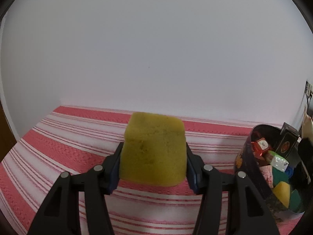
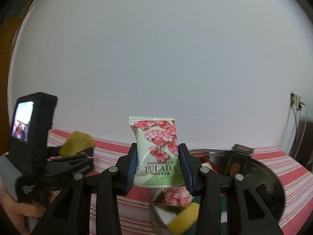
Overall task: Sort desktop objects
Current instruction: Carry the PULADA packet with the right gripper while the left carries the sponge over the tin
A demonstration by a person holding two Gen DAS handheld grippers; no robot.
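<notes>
My left gripper [image 1: 153, 156] is shut on a yellow sponge [image 1: 154, 148] and holds it above the striped cloth. The same sponge [image 2: 77, 144] and left gripper [image 2: 78, 152] show at the left of the right wrist view. My right gripper [image 2: 157, 166] is shut on a white marshmallow packet [image 2: 156, 150] with pink flowers, held upright above a shiny metal bowl [image 2: 260, 176]. The bowl [image 1: 246, 156] sits at the right in the left wrist view and holds snack packets and sponges.
A red-and-white striped cloth [image 1: 78, 146] covers the table. A dark box [image 2: 237, 160] stands in the bowl. A white wall [image 1: 156, 49] rises behind the table. A wall socket with cable [image 2: 296, 101] is at far right.
</notes>
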